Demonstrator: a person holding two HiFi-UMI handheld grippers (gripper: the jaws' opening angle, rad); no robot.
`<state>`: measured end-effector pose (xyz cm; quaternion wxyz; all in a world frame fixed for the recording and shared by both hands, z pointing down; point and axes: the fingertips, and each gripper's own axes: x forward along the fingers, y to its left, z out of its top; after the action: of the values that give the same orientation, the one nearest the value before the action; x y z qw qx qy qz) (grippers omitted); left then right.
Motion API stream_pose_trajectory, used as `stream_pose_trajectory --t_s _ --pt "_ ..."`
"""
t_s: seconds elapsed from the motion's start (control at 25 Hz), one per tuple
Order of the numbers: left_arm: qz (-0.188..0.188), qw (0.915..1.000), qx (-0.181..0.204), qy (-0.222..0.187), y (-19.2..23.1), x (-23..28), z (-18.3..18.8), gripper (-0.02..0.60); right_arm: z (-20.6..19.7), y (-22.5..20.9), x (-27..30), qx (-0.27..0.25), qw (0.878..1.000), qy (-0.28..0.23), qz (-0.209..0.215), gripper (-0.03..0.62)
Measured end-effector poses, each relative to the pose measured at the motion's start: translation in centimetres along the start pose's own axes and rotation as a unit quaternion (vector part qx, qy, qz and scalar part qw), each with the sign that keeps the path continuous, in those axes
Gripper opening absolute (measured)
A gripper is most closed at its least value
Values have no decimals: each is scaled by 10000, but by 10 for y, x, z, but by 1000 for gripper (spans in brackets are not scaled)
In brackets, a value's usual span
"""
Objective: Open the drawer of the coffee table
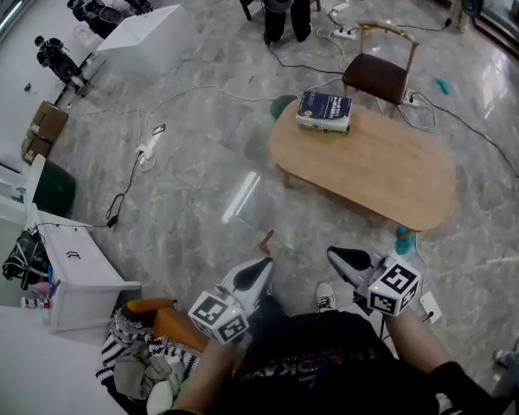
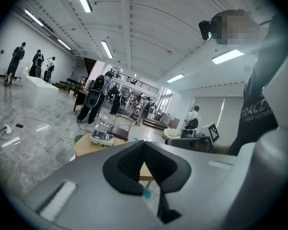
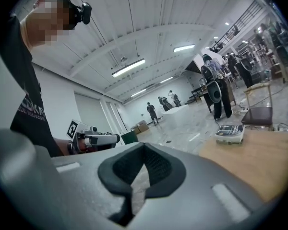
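Note:
A low oval wooden coffee table (image 1: 389,175) stands on the marble floor ahead of me, and its drawer is not visible from here. My left gripper (image 1: 265,265) is shut and empty, held at waist height short of the table's near edge. My right gripper (image 1: 333,253) is also shut and empty, close to the table's near right end. In the left gripper view the table (image 2: 84,146) shows beyond the closed jaws. The right gripper view shows the tabletop (image 3: 259,159) to its right.
A thick blue book (image 1: 324,110) lies on the table's far end. A wooden chair (image 1: 379,73) stands behind the table. Cables (image 1: 138,158) run across the floor. A white cabinet (image 1: 82,271) and a heap of clothes (image 1: 143,357) sit at my left. People stand at the back.

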<state>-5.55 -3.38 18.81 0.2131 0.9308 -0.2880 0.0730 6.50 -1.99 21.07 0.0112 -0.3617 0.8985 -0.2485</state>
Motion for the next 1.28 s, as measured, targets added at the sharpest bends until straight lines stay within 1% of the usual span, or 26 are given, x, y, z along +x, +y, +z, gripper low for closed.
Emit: stream_pose_trajectory --t_s 0.24,0.44,0.6,0.76,0.84,1.0,1.16,1.28 --pt "-462 9989 58 62 40 9 6 0 3 -11 19 -54 9981 -151 -587 -1" --pt "-990 9947 196 184 83 2 19 0 15 -9 53 -133 9918 -353 -1224 -1" --pt "-1318 9900 397 298 130 -13 31 0 23 -7 81 -158 9817 -579 -1808 -1" --pt "-1508 9871 410 357 181 -30 41 0 29 2 108 -163 9711 -738 -2263 0" --pt "-1634 9850 392 396 200 -36 43 0 29 9 121 -163 9660 -786 -2459 -1" --pt "-1939 9790 383 506 222 -45 42 0 24 27 138 -109 9558 -888 -2799 0" --pt "-2258 9717 384 583 236 -53 41 0 13 47 152 -37 9463 -915 -3101 0" --pt "-2425 9673 404 626 245 -54 40 0 7 57 160 23 9395 -943 -3292 -1"
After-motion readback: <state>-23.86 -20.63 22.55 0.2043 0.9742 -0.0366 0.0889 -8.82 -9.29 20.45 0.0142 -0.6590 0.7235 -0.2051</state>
